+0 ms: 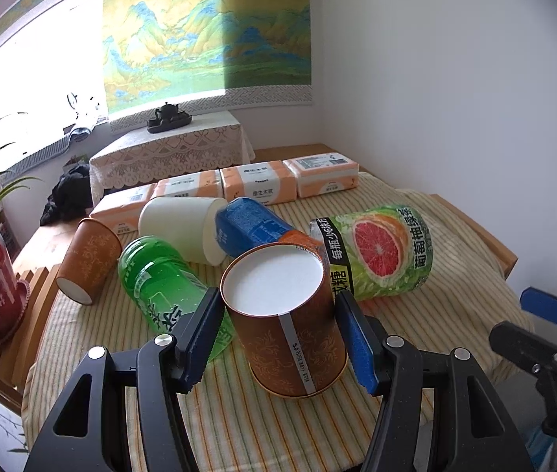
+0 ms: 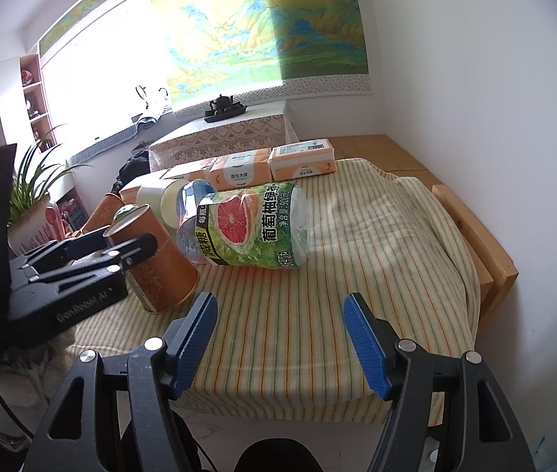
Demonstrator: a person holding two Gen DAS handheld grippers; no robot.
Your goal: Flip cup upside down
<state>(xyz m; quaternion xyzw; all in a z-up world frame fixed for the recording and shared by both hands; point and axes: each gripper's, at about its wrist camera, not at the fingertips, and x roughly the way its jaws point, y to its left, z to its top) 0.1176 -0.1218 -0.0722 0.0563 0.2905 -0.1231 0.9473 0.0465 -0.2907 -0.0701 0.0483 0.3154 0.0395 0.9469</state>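
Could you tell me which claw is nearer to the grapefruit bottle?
Left. The left claw straddles the brown cup beside the grapefruit bottle; the right claw hangs open farther back, over bare cloth.

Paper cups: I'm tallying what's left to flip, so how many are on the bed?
3. One brown cup stands bottom-up between the left tongs, one brown cup lies far left, one white cup lies behind the green bottle. Others may be hidden.

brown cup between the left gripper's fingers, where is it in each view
Left wrist view: the brown cup sits low centre, base up, between the left gripper fingers.
Right wrist view: same cup at left of centre, tilted, with the left gripper around it.
Shared landmark: the grapefruit bottle lies on its side just behind the cup, to its right in both views.
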